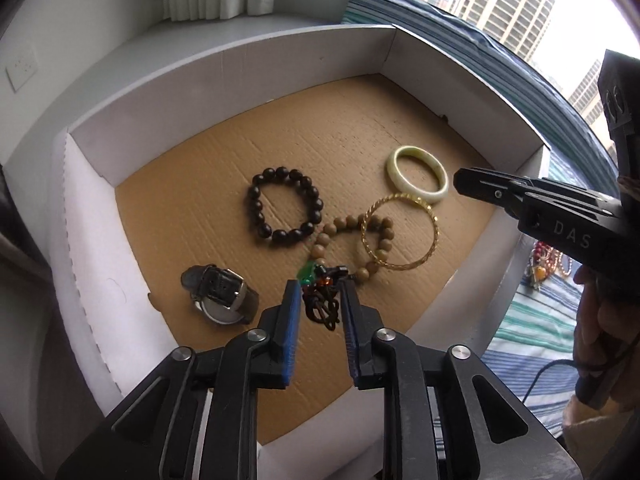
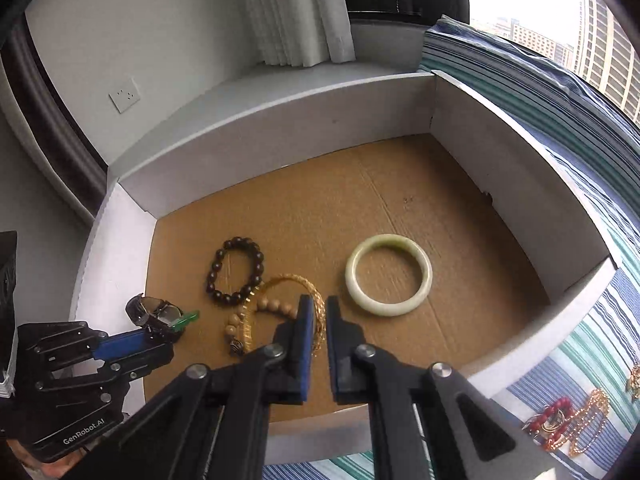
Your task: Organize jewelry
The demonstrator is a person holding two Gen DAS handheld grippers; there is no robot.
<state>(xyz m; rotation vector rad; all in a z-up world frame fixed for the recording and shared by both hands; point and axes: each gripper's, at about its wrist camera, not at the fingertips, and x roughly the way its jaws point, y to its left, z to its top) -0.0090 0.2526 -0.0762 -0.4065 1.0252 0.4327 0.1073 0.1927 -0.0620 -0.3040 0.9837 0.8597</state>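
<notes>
- A window with tower blocks outside, a white curtain [image 2: 296, 12] and a wall socket [image 2: 125, 96] lie beyond a blue-and-green striped bed cover [image 2: 600, 344].
- On that cover sits a shallow white cardboard box [image 1: 280, 76] with a brown corrugated floor.
- In the box lie a dark bead bracelet [image 1: 286, 208], a pale jade bangle [image 1: 418, 174], a gold twisted bangle [image 1: 400, 234] resting over a tan wooden bead bracelet [image 1: 352, 244], and a wristwatch [image 1: 220, 294] near the left wall.
- My left gripper [image 1: 320, 300] has its fingers parted; the tan bracelet's green charm and dark knotted tassel [image 1: 320, 308] sit in the gap, pads not pressing.
- My right gripper [image 2: 319, 320] hovers over the gold bangle, fingers slightly apart, gripping nothing.
- More jewelry [image 2: 568, 424] lies on the cover outside the box.
</notes>
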